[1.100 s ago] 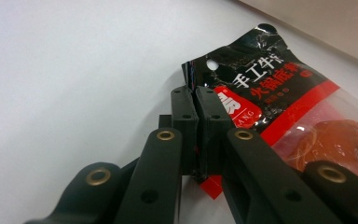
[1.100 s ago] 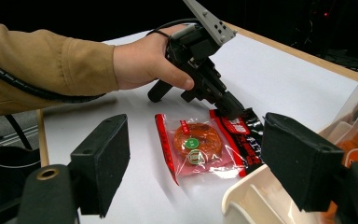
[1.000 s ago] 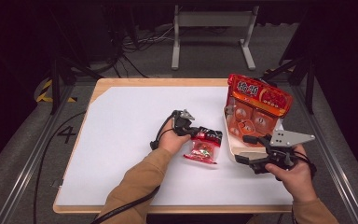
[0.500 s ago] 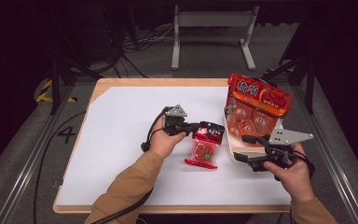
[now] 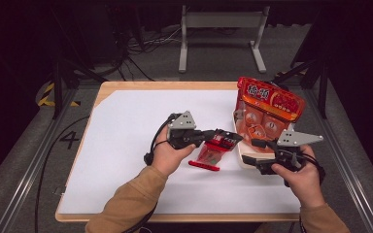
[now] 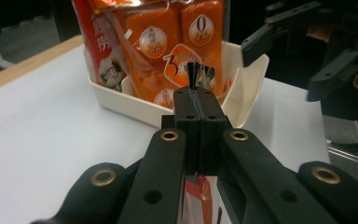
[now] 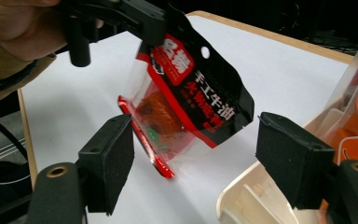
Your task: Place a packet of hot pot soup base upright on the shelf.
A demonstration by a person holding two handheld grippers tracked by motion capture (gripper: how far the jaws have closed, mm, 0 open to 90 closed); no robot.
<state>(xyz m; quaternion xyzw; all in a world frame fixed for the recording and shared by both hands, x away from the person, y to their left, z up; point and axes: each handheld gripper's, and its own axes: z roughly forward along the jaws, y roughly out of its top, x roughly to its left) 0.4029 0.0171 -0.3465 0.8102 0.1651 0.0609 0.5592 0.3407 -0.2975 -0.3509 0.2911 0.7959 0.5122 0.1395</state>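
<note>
My left gripper (image 5: 212, 138) is shut on the top edge of a small red and black sauce packet (image 5: 215, 151), which hangs tilted with its lower edge near the white sheet. In the left gripper view the jaws (image 6: 198, 91) are pressed together with the packet's rim (image 6: 196, 72) poking out above. A white tray (image 5: 245, 162) at the right holds a tall orange snack bag (image 5: 267, 111). My right gripper (image 5: 253, 152) stands open beside the tray's front corner. The right gripper view has the packet (image 7: 186, 107) hanging beyond my open right gripper (image 7: 200, 163).
A white sheet (image 5: 126, 126) covers the wooden table (image 5: 175, 85). The tray's rim (image 7: 242, 196) lies just under my right pad (image 7: 293, 163). A metal stand (image 5: 221, 34) and cables (image 5: 141, 43) sit on the floor behind the table.
My left gripper has lifted the packet off the sheet and carried it up and to the right, toward the tray. The right hand has stayed where it was.
</note>
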